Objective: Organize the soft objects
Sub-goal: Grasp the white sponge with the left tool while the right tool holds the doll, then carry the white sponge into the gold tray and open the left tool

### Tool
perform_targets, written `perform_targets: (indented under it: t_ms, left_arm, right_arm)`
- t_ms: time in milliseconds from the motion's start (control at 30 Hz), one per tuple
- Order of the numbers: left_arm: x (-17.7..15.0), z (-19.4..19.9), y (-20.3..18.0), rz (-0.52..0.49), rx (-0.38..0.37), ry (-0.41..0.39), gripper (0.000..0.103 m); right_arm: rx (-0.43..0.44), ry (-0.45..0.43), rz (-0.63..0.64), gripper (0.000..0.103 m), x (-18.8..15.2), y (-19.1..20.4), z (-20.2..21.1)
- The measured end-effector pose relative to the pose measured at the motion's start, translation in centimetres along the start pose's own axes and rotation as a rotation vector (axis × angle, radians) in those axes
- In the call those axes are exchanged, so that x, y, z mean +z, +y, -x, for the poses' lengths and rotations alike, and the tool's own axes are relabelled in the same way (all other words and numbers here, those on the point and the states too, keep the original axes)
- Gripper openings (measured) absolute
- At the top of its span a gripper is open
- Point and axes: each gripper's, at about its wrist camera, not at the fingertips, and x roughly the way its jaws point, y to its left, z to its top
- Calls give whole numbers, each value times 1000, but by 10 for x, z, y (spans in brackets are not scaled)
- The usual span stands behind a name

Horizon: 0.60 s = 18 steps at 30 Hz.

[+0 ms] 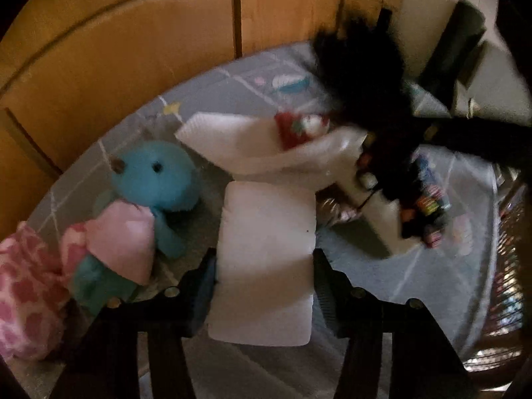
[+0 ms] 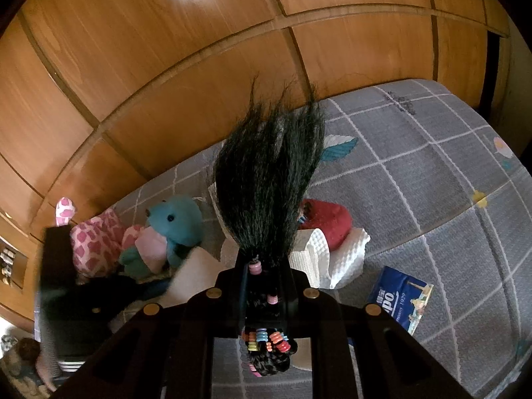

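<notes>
The right tongs [image 2: 262, 294] are pressed in tight on a black hairpiece [image 2: 269, 179], pinching it at the neck where the pink bead sits, with the loose hair fanning upward above the tips and a bundle of coloured bands bunched below them. From the left wrist view that same hairpiece [image 1: 362, 76] hangs dark and blurred at the upper right, over the far edge of the bed.

Down on the left side, the left tongs [image 1: 264, 259] straddle a white folded cloth [image 1: 266, 229] lying on the grey checked bed sheet [image 1: 449, 266]; the cloth fills the gap between the two fingers, but whether the pads press on it, I cannot tell. It is motion-blurred here.

Just beyond the cloth lies a white waffle-textured towel [image 1: 232, 143], partly unfolded, with a red soft item [image 1: 299, 128] resting on top of it. To the left, a blue plush animal [image 1: 156, 173] lies on the sheet with a pale pink cloth [image 1: 123, 236] across its middle, and a pink-and-white patterned plush [image 1: 23, 286] touches it at the frame's edge.

In the right wrist view, a blue tissue pack [image 2: 399, 299] lies on the sheet to the right of the towel. A wooden wardrobe [image 2: 166, 66] stands behind the bed.
</notes>
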Motion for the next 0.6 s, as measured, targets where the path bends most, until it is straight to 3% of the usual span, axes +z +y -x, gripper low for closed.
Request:
perform_targets:
  t_ms: [233, 400, 600]
  left_arm:
    - [20, 62, 26, 116, -1, -113, 56]
    - [36, 106, 69, 212, 96, -203, 56]
    - [19, 176, 136, 398, 230, -301, 56]
  right_arm:
    - [-16, 46, 58, 14, -5, 9, -9]
    - [-34, 66, 94, 14, -8, 16, -14]
    - [-47, 66, 104, 14, -9, 20, -15]
